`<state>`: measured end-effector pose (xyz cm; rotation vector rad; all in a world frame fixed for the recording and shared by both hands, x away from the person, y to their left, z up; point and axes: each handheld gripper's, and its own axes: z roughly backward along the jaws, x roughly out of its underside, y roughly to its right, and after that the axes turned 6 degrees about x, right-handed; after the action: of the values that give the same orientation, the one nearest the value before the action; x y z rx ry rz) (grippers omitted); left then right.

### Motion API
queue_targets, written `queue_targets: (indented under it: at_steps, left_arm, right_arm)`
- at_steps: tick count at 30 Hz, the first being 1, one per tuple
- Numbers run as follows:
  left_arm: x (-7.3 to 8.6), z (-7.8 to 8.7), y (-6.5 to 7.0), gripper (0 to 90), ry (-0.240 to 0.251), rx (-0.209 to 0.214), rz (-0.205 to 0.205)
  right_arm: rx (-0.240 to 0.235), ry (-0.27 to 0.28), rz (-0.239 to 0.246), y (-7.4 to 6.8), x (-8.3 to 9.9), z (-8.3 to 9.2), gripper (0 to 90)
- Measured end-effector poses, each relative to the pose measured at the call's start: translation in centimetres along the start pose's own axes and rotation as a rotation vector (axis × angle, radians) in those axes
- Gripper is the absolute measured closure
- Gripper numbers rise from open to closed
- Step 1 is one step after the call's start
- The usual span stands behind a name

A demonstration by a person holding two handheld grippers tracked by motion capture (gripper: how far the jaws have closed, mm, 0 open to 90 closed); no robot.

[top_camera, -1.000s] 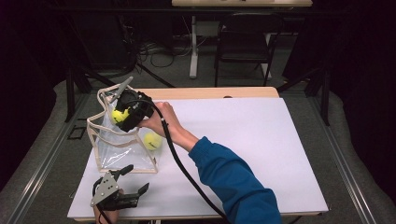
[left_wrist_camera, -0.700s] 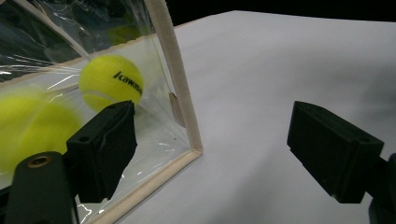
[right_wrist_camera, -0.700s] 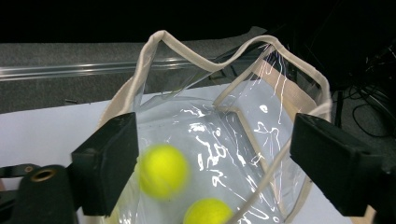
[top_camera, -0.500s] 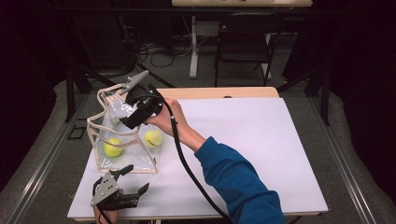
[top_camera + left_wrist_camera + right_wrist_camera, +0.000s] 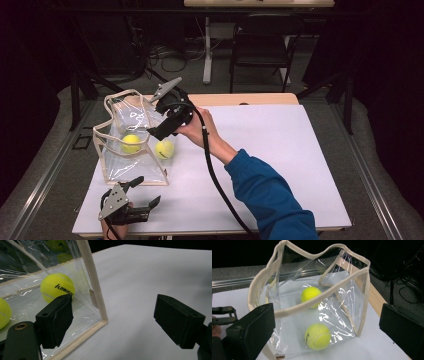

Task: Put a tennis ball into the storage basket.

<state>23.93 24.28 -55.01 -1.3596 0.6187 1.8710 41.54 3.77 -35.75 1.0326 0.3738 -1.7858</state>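
White table [image 5: 280, 165] — clear bag [image 5: 131, 145] upright, left side

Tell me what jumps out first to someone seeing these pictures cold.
A clear plastic bag with cream trim stands at the left of the white table, with two bright yellow tennis balls inside it. The right gripper hangs at the bag's open top, jaws wide with nothing between them. The left gripper rests open near the table's front edge.
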Motion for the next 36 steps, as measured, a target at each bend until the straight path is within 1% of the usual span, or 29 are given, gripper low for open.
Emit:
queue_targets:
  at_steps: [7, 11, 18, 26, 33, 36]
  left_arm:
    - [0.0, -0.1, 0.0, 16.0, -0.003, 0.002, -0.004]
    - [0.0, -0.1, 0.0, 16.0, -0.002, 0.0, 0.0]
    - [0.0, -0.2, 0.1, 16.0, -0.003, 0.001, 0.001]
    - [0.0, -0.2, 0.1, 16.0, -0.007, -0.001, -0.003]
    - [0.0, -0.2, 0.1, 16.0, -0.008, -0.002, 0.001]
    - [0.0, -0.1, 0.1, 16.0, -0.009, -0.001, 0.0]
  right_arm:
    - [0.004, -0.007, -0.008, 0.4, 1.1, 0.8, 0.0]
    - [0.007, -0.025, 0.005, 0.5, 1.7, 1.1, 0.0]
    - [0.017, -0.054, 0.013, 0.5, 2.9, 1.7, 0.0]
    - [0.025, -0.074, 0.019, 0.3, 4.4, 2.1, 0.0]
    - [0.033, -0.078, 0.004, 0.4, 5.8, 2.7, 0.0]
    - [0.038, -0.079, 0.007, 0.3, 6.4, 2.9, 0.0]
